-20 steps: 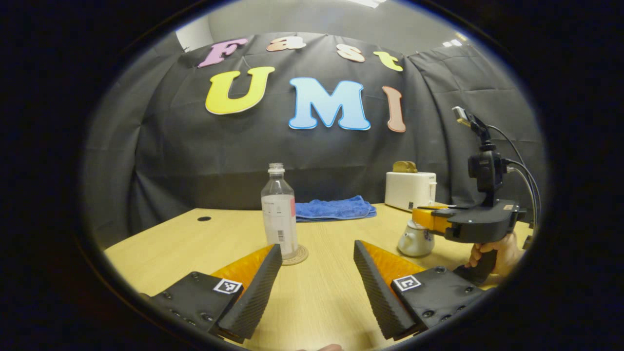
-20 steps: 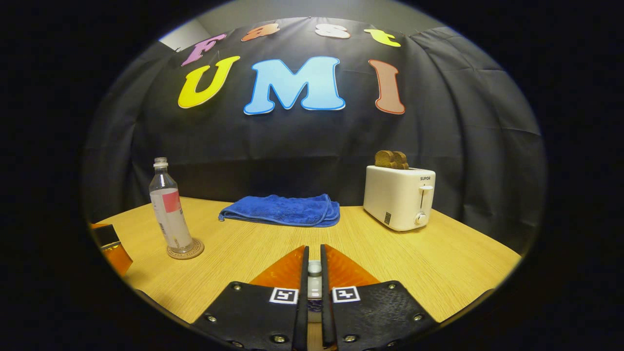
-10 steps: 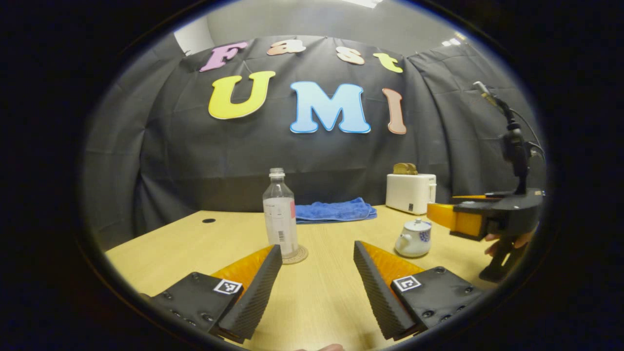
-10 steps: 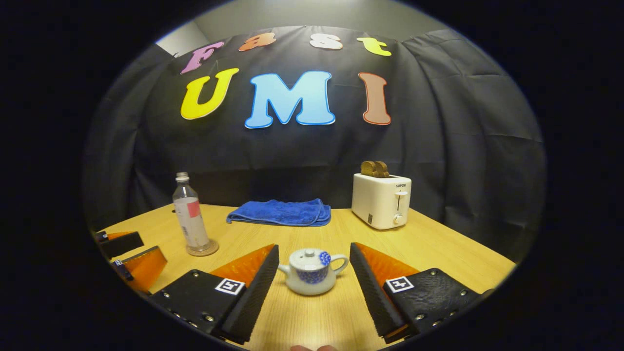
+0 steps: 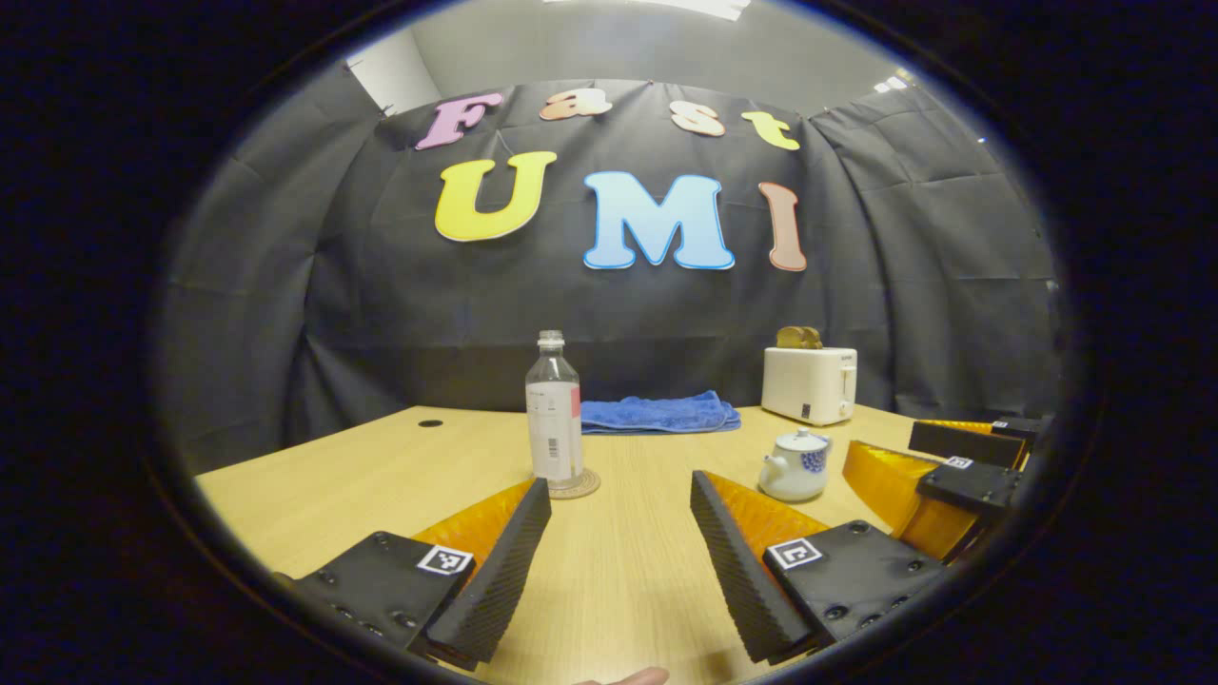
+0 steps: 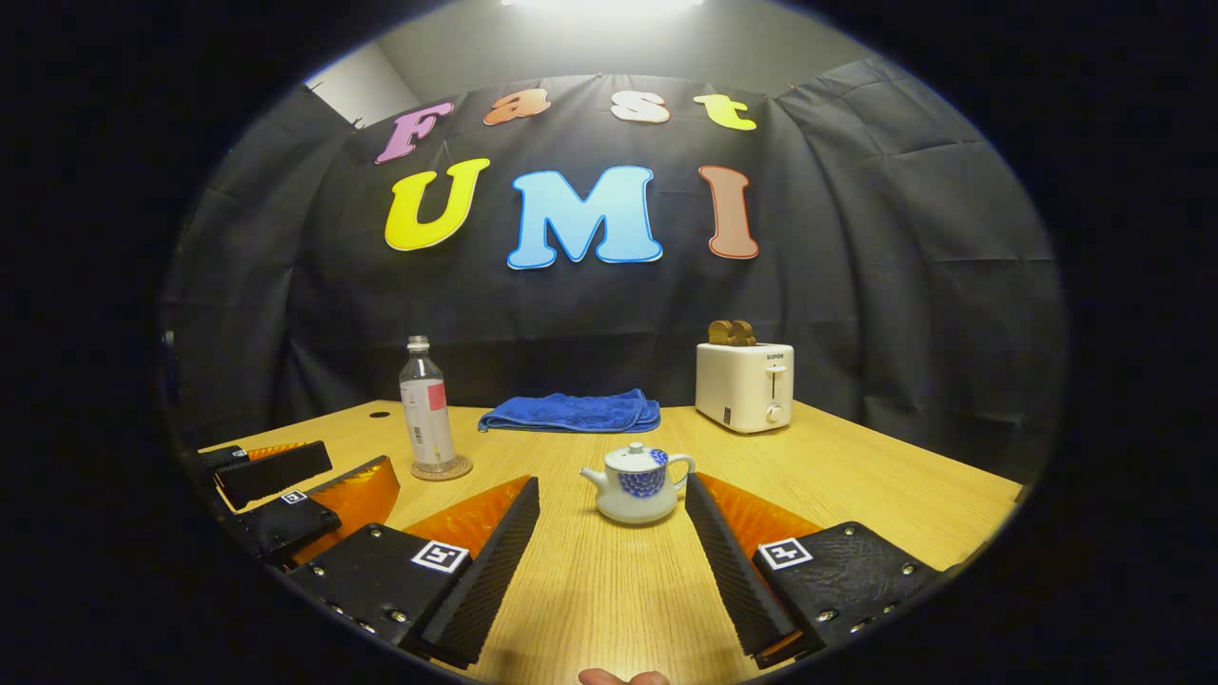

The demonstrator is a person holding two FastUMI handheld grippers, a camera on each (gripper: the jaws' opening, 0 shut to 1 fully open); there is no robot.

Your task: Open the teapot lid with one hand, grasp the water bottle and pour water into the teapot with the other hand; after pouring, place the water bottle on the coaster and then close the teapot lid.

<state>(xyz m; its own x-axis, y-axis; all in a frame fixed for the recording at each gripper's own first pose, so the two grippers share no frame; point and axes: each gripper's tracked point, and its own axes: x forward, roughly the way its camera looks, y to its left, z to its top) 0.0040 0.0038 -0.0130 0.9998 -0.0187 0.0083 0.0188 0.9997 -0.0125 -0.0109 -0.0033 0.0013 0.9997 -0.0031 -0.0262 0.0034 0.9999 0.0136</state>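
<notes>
Table (image 6: 856, 485): pale wood, everything stands on it
Towel (image 6: 571, 412): blue, folded, lying at the back by the wall
Toaster (image 6: 745, 385): white, at the back right, brown toast sticking up from the slots
Right gripper (image 6: 612, 509): jaws spread wide, holding nothing; the teapot sits just ahead, between the two fingers' lines, touching neither
Left gripper (image 5: 620, 514): jaws spread wide too, gripping nothing, bare table between them; bottle ahead, near its left finger's tip
Water bottle (image 5: 555, 423): clear, upright on the coaster, left of the teapot and well apart from it
Teapot (image 6: 638, 483): white with blue flower, lid on, spout pointing toward the bottle
Coaster (image 6: 442, 468): round, under the bottle
</notes>
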